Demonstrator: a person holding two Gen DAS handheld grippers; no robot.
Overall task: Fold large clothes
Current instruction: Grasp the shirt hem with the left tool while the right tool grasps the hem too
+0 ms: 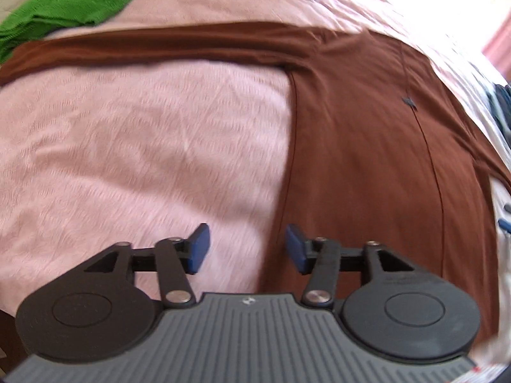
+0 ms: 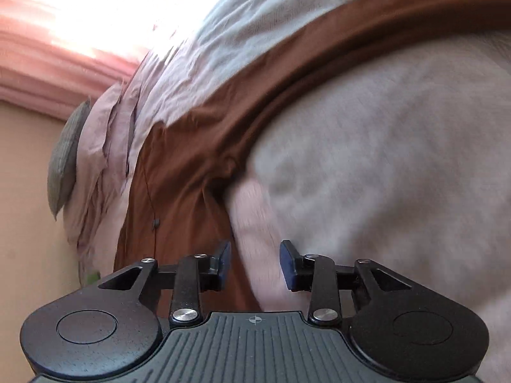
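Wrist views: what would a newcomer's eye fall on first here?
The brown garment spread flat on the pink blanket, one long sleeve stretching across the left view. Next, the green cloth at top left. Both tools, left and right, hang open and empty above the garment's edge.

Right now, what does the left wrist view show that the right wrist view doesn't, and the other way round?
Only the left wrist view shows the green cloth lying at the top left, beyond the long sleeve of the brown garment, and the left gripper, jaws apart with nothing between them.

Only the right wrist view shows the grey cushion at the bed's edge, the sunlit pink curtain, and the right gripper, also open and empty.

Both show the brown garment spread flat on the pink bedspread, one sleeve stretched out.
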